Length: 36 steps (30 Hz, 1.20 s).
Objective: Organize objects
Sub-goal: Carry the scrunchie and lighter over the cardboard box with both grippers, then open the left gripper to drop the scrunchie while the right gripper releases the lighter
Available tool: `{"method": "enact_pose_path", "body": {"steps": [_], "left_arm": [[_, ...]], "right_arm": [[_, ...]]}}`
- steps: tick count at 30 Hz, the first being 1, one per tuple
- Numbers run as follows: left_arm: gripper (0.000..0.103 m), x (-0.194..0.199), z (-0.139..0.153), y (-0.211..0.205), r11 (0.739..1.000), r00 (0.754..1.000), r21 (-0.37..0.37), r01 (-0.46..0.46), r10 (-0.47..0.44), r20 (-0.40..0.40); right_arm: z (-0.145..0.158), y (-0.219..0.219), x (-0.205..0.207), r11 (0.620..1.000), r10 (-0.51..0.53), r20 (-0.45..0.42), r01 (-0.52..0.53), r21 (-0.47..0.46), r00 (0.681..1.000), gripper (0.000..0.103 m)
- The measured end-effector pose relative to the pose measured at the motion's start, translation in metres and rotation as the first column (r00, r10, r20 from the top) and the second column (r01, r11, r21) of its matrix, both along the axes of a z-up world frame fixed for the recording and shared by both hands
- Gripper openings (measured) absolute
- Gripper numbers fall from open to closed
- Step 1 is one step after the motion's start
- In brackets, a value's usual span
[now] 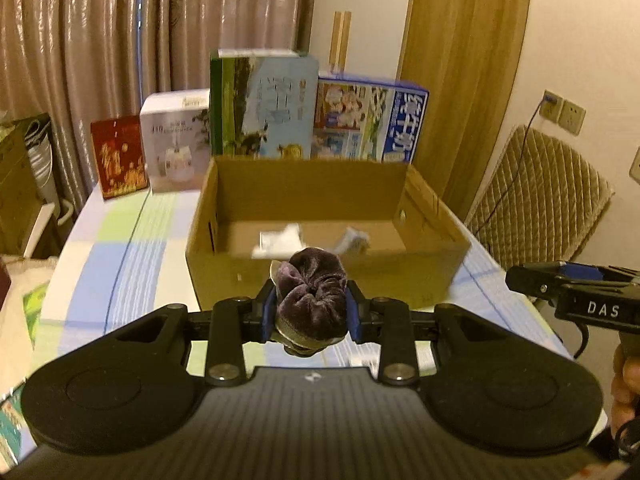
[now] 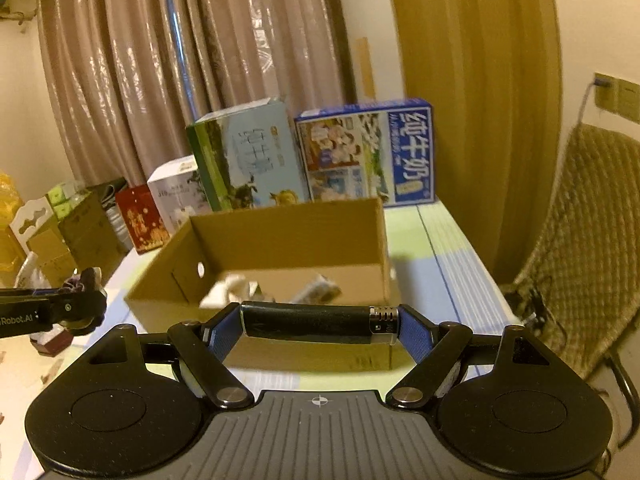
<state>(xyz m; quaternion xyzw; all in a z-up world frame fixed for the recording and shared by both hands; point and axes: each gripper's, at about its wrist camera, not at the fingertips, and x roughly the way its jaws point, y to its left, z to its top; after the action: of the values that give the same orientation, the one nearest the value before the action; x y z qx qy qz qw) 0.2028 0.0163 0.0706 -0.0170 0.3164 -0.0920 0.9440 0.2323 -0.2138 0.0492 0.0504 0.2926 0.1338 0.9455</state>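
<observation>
Both loads carried toward the open brown cardboard box.
My left fingers pinch a dark velvet scrunchie; right fingers span a black cylindrical lighter. Two pale items already inside; drops remain.

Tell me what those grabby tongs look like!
Both tongs are black. The left tongs and the right tongs each have two jointed arms with silver bolts, round black discs at the sides and a grey ribbed body with a small crosshair mark. The fingertips wear blue pads. White letters run along the sides: "DAS" on the right one, "Robot.AI" on the left.
</observation>
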Motion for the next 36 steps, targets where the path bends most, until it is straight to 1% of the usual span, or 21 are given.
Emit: {"method": "enact_pose_path", "body": {"steps": [5,6,9,11,16,21,26,27,28,29,30,34,36], "left_arm": [[0.029,0.043,0.020,0.009,1.000,1.000,-0.012,0.005,-0.005,0.007],[0.029,0.054,0.024,0.012,1.000,1.000,-0.027,0.005,-0.005,0.003],[0.029,0.082,0.029,0.016,0.999,1.000,-0.041,0.005,-0.005,-0.006],[0.029,0.100,0.030,0.016,1.000,1.000,-0.031,0.005,-0.006,-0.016],[0.029,0.135,0.023,0.014,1.000,0.999,0.016,0.009,-0.008,-0.043],[0.029,0.157,0.010,0.012,1.000,0.998,0.021,0.016,-0.015,-0.065],[0.031,0.174,0.000,0.013,0.999,0.997,0.027,0.017,-0.015,-0.078],[0.035,0.177,-0.002,0.014,1.000,0.997,0.021,0.006,-0.005,-0.079],[0.044,0.182,-0.005,0.015,1.000,0.997,0.015,-0.001,0.002,-0.082],[0.050,0.185,-0.006,0.016,1.000,0.997,0.010,-0.008,0.008,-0.083],[0.053,0.187,-0.008,0.016,1.000,0.996,0.008,-0.013,0.014,-0.085],[0.053,0.189,-0.009,0.017,1.000,0.996,0.019,-0.009,0.010,-0.085],[0.055,0.188,-0.010,0.018,1.000,0.997,0.025,-0.006,0.008,-0.083]], "right_arm": [[0.012,0.008,0.046,1.000,0.018,-0.002,-0.018,0.011,1.000,0.079],[0.013,0.009,0.054,1.000,0.021,-0.008,-0.021,0.015,1.000,0.079],[0.015,0.014,0.081,0.999,0.026,-0.033,-0.025,0.027,0.999,0.079],[0.015,0.016,0.096,0.999,0.025,-0.052,-0.023,0.037,0.998,0.079],[0.010,0.020,0.124,0.998,0.022,-0.087,-0.016,0.059,0.996,0.079],[0.000,0.024,0.142,0.998,0.018,-0.109,-0.011,0.063,0.994,0.079],[-0.011,0.024,0.159,0.996,-0.007,-0.137,0.019,0.090,0.991,0.079],[-0.012,0.025,0.162,0.996,-0.009,-0.142,0.022,0.091,0.990,0.079],[-0.014,0.026,0.165,0.996,-0.010,-0.144,0.023,0.090,0.990,0.079],[-0.015,0.027,0.167,0.996,-0.010,-0.147,0.023,0.089,0.989,0.079],[-0.017,0.029,0.168,0.996,-0.007,-0.150,0.021,0.090,0.989,0.079],[-0.022,0.032,0.171,0.996,0.000,-0.159,0.014,0.087,0.987,0.079],[-0.024,0.033,0.172,0.996,0.006,-0.166,0.008,0.084,0.986,0.079]]}}
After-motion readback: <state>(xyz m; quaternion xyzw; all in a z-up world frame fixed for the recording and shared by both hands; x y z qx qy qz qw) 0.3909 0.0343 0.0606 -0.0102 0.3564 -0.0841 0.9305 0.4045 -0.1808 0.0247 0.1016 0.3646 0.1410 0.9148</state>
